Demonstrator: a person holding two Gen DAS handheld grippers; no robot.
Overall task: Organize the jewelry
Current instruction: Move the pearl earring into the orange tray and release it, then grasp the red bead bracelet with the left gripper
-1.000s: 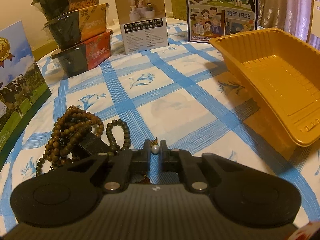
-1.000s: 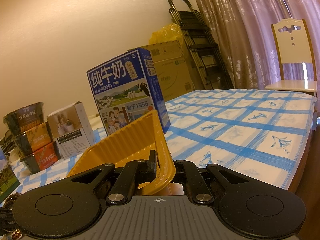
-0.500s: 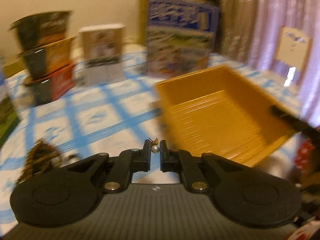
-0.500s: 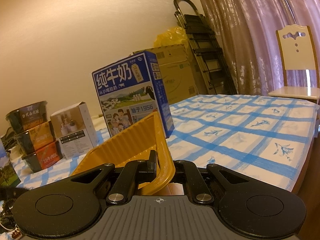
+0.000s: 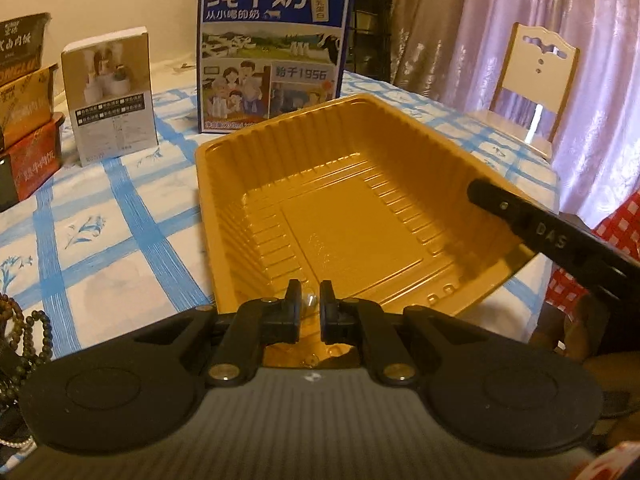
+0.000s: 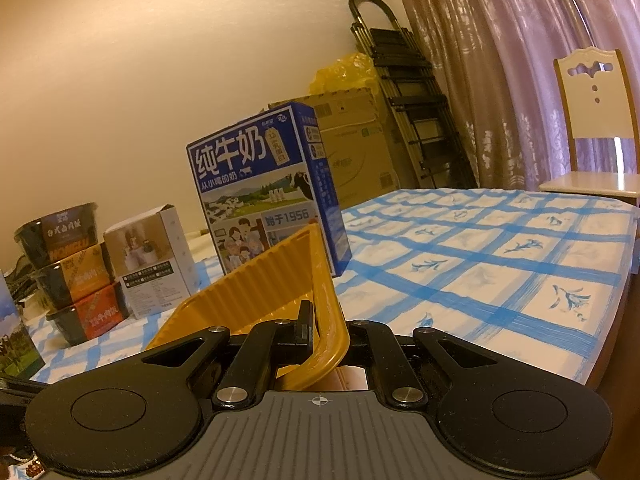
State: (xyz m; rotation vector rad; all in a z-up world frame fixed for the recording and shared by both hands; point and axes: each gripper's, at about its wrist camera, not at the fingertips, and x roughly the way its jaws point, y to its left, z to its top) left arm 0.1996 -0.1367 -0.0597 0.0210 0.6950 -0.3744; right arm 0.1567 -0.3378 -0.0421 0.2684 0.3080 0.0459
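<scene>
While beyond tray (image 5: 224,208): milk carton (image 5: 272,44)

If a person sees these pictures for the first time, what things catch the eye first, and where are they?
First comes the golden plastic tray, tilted on the blue checked tablecloth in the middle, with the right tool clamped on its rim. Next is the small pearl piece pinched in the left tool, over the tray's near edge. Behind the tray stands a tall blue milk carton.
</scene>
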